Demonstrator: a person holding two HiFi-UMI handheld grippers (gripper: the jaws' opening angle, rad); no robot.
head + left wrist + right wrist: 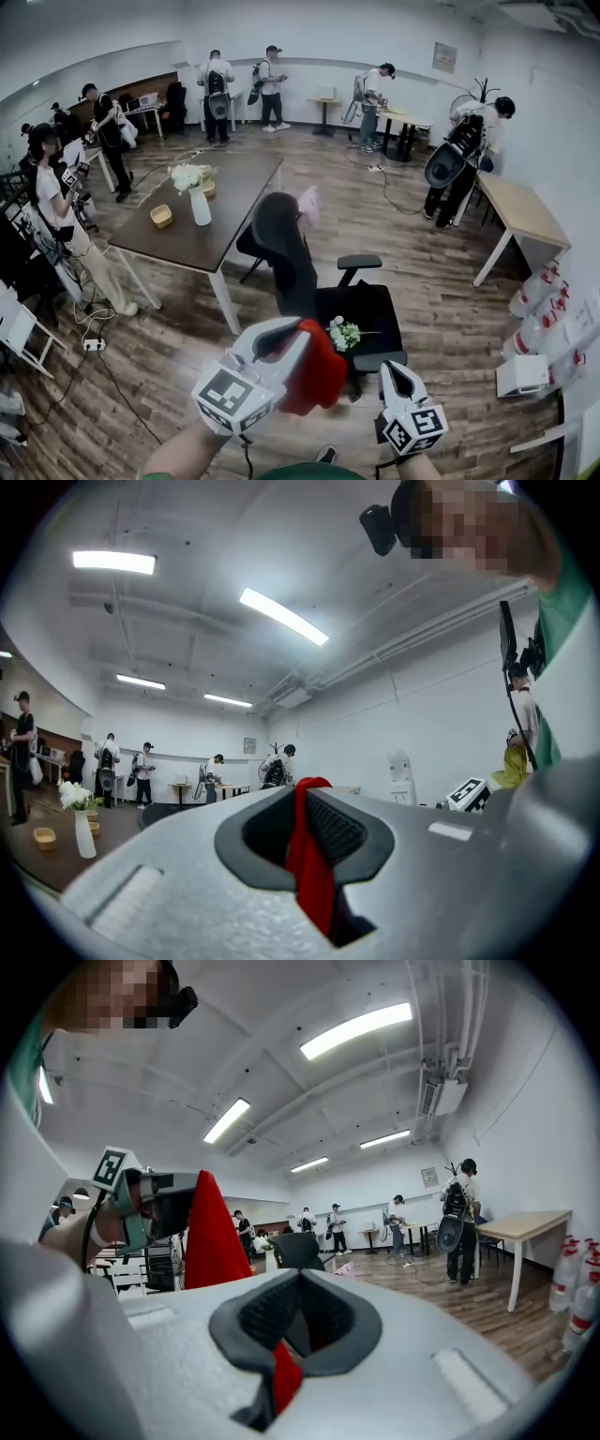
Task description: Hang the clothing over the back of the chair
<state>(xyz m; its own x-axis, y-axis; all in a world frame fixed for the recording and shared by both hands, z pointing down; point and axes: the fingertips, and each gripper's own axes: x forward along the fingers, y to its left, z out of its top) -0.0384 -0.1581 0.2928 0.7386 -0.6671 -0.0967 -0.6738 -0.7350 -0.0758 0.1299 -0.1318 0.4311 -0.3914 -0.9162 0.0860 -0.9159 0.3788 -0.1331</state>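
The left gripper (289, 330) and the right gripper (394, 368) each clench the red garment (315, 373), held aloft near the front edge of the black chair (278, 236). The chair's back is bare, so draping is not yet done.

No legible text anywhere

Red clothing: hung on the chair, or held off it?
Held: left gripper and right gripper both pinch the red clothing, short of the chair.
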